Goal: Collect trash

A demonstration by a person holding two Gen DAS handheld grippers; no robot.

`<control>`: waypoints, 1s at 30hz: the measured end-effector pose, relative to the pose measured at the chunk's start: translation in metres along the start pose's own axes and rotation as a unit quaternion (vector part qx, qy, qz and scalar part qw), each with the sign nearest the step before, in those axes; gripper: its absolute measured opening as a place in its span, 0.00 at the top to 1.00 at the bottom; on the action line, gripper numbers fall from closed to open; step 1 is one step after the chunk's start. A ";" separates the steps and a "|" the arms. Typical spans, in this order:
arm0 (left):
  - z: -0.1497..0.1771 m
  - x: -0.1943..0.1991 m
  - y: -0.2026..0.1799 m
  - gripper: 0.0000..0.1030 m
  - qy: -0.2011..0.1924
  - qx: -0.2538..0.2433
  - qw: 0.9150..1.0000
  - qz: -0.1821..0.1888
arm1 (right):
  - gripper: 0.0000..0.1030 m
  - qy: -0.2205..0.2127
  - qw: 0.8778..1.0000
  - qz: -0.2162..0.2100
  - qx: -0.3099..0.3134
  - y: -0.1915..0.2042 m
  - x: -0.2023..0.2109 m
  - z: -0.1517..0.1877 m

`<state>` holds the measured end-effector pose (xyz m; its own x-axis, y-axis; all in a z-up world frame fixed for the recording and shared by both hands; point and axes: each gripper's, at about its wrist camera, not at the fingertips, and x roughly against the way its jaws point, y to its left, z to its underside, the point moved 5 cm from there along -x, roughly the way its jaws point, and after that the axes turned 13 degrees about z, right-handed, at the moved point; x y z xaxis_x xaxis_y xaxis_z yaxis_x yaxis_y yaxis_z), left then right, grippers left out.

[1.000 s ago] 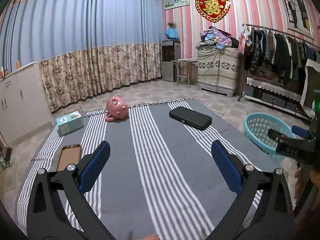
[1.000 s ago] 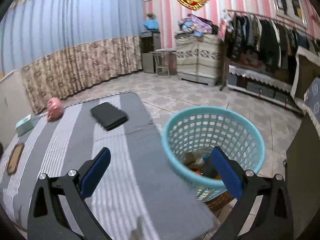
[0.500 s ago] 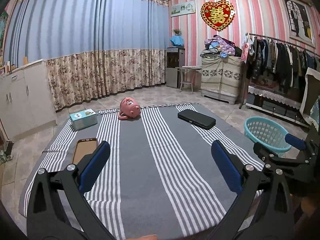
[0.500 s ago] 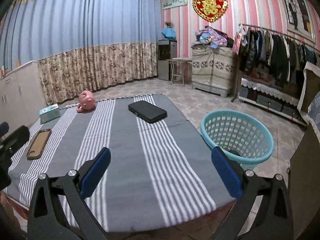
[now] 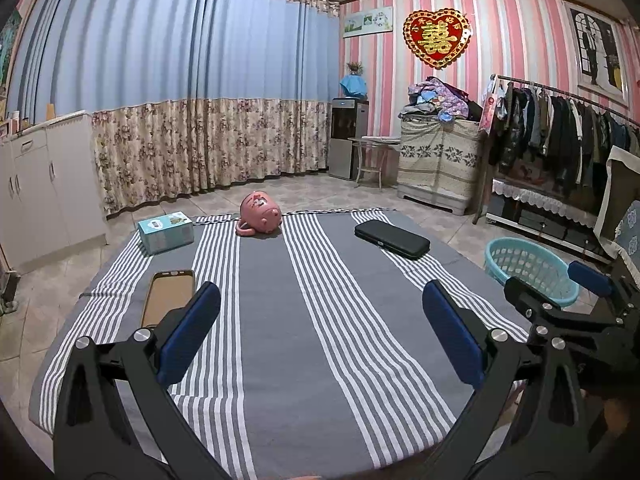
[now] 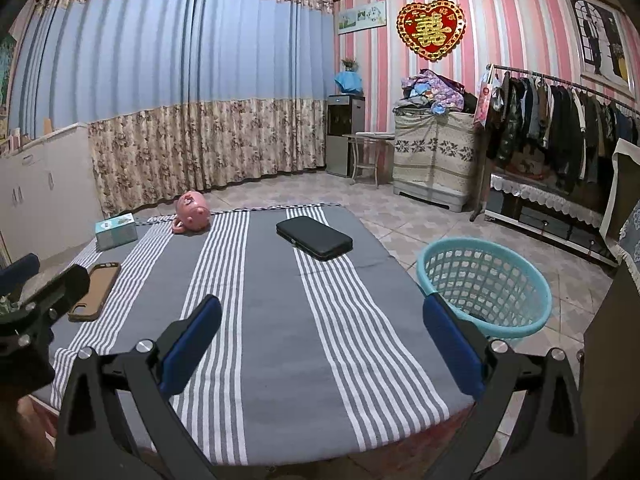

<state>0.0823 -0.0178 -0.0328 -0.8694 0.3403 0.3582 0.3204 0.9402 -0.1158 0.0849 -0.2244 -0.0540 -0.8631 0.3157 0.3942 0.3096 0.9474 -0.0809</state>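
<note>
Now your basket [image 6: 486,286] sits on the tiled floor just beside the right edge of the striped cloth [image 6: 280,320]. Your left gripper [image 5: 320,332] and right gripper [image 6: 322,338] both hover spread wide over the cloth's near end, holding nothing. Farther out lie a black case [image 6: 314,238], a phone case [image 6: 96,290], a pink toy [image 6: 191,206] and a box [image 6: 116,231].
</note>
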 end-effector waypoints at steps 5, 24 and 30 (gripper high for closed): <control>0.002 0.000 0.001 0.05 -0.001 0.006 1.000 0.003 | 0.04 -0.008 1.000 -0.006 -0.001 0.000 0.002 0.000; 0.000 0.004 -0.003 0.05 -0.010 0.004 1.000 0.001 | 0.04 -0.028 0.999 -0.016 0.006 0.004 0.004 0.001; 0.001 0.004 -0.003 0.05 -0.009 0.005 1.000 0.002 | 0.04 -0.028 0.999 -0.016 0.007 0.005 0.002 0.000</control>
<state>0.0780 -0.0189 -0.0322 -0.8750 0.3438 0.3408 0.3200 0.9390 -0.1257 0.0842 -0.2188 -0.0536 -0.8932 0.2880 0.3454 0.2768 0.9574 -0.0824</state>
